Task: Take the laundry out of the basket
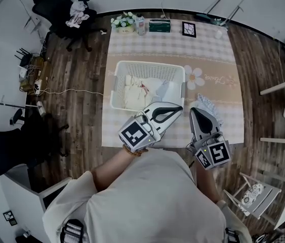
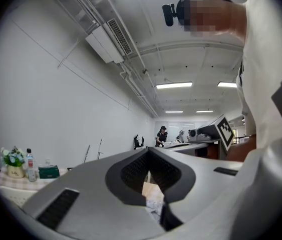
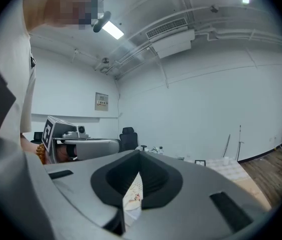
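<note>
Both grippers are up in front of the person and point out flat. On the left gripper (image 1: 179,108) the jaws are pressed almost together, and a bit of patterned cloth (image 3: 133,198) shows between them. On the right gripper (image 1: 195,111) the jaws are squeezed tight on a thin white strip of it with small prints. I think both hold one piece, but no view shows all of it.

Under the grippers is the big table (image 1: 208,49) with its checked cover. The white laundry basket (image 1: 147,64) stands on it, below and ahead of the left gripper and off to the left of the right gripper. Cream clothes (image 1: 132,92) lie in a soft heap inside it, so I think there is more to take out.

The patterned cloth looks thin, light and floppy. It will hang and swing, and it will not break. It could slip out of a small pinch, so a good bite near an edge or a corner is best. For the cream heap, I would grab a thick fold on top.
</note>
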{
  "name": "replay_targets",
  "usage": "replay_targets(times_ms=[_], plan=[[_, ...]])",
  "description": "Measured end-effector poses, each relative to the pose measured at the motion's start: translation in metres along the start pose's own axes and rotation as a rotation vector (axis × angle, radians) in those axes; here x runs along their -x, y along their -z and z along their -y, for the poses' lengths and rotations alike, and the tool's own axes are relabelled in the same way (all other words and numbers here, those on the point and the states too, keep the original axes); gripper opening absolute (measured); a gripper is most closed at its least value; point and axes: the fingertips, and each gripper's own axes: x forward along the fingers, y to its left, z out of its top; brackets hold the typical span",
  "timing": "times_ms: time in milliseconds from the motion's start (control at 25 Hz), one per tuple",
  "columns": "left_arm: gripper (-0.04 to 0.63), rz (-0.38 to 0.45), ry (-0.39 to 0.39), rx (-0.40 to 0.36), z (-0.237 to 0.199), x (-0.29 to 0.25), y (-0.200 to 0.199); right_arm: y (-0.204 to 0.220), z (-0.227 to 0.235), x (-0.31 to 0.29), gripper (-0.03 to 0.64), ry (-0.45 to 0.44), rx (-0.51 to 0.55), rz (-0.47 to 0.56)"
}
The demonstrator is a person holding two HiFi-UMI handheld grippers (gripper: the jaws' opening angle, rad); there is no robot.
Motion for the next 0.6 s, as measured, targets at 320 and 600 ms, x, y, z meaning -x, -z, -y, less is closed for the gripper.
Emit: replay_targets(times_ms=[320,600], plan=[[0.038,0.02,-0.021,0.031,-0.003,-0.004,-0.002,-0.006,0.012,0.002,0.008,0.028,0.018,0.009],[0.038,0.022,-0.068,-0.013,-0.011,0.001,-0.003,-0.004,0.008,-0.003,0.008,0.012,0.008,0.019]])
